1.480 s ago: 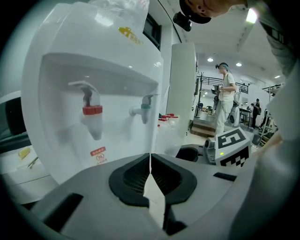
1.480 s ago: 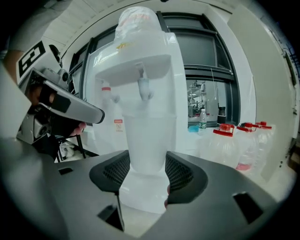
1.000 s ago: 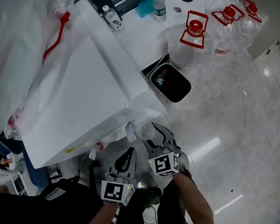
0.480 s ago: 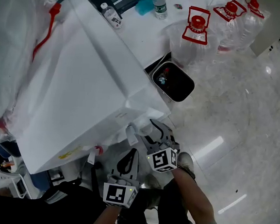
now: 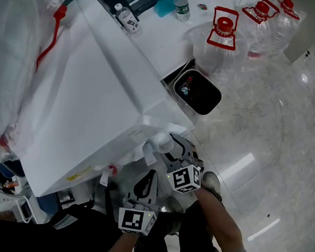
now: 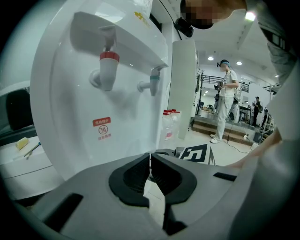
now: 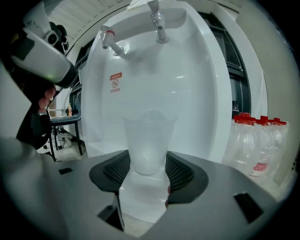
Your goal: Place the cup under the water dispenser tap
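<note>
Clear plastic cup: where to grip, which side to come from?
Lower wall of the clear plastic cup, from the side with jaws level: it stands upright and tapers downward, and its thin rim would likely flex. The right gripper holds it so.

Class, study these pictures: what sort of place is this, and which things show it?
Probably an indoor workspace or lab hall, at its drinking-water corner: a white water dispenser, big clear water jugs with red caps standing nearby, and a polished stone floor.

No wording can be read. A red label (image 6: 101, 129) with a round sign is borne by the dispenser (image 6: 70, 150), its characters illegible.
</note>
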Tool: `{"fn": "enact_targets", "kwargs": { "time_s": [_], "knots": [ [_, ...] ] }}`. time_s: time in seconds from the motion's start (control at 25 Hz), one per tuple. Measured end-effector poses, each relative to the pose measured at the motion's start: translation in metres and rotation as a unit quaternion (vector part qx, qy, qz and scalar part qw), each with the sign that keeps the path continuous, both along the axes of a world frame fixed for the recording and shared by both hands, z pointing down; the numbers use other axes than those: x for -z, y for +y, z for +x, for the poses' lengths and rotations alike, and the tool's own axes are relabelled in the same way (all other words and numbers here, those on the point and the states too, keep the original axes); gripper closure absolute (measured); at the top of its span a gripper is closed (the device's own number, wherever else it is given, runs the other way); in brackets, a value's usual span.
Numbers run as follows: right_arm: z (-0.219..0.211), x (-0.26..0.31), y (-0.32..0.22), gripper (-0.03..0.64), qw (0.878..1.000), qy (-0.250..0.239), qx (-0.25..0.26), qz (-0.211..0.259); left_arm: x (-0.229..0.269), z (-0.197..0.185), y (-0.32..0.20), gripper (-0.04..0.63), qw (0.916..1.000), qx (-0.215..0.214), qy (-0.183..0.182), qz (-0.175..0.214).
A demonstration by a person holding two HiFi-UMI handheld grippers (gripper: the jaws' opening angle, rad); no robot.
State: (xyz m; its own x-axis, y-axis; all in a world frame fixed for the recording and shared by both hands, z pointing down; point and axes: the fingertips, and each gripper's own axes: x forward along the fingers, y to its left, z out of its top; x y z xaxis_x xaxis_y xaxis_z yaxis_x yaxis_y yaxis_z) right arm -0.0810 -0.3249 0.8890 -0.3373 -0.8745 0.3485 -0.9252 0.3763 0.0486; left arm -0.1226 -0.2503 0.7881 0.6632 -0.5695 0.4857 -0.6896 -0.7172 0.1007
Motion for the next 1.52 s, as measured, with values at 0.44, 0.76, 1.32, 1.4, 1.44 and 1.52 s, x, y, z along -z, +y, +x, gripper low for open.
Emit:
{"fn": "enact_targets", "kwargs": {
  "time_s": [0.44,0.76,1.32,1.4,1.44,1.52],
  "knots": [
    [-0.001,0.000,0.002,0.379,1.000,0.006,0.009,-0.001,0.001,0.000,0.005,0.581,1.0000,0.000,-0.001,0.000],
    [-0.001,0.000,0.001,0.372,1.000,0.004,0.011,-0.002,0.000,0.001,0.008,0.581,1.0000,0.000,0.000,0.000],
    [0.000,0.002,0.010,0.337,1.000,-0.002,0.016,-0.018,0.006,-0.004,0.012,0.581,1.0000,0.001,0.001,-0.001],
    [0.002,0.004,0.017,0.337,1.000,-0.003,0.014,-0.025,0.010,-0.004,0.013,0.581,1.0000,0.004,0.002,-0.004],
    [0.004,0.005,0.021,0.337,0.999,-0.002,0.013,-0.030,0.013,-0.004,0.013,0.581,1.0000,0.007,0.001,-0.007],
    [0.008,0.010,0.031,0.337,0.999,-0.003,0.006,-0.040,0.024,-0.003,0.012,0.581,0.9998,0.014,0.001,-0.014]
  ]
}}
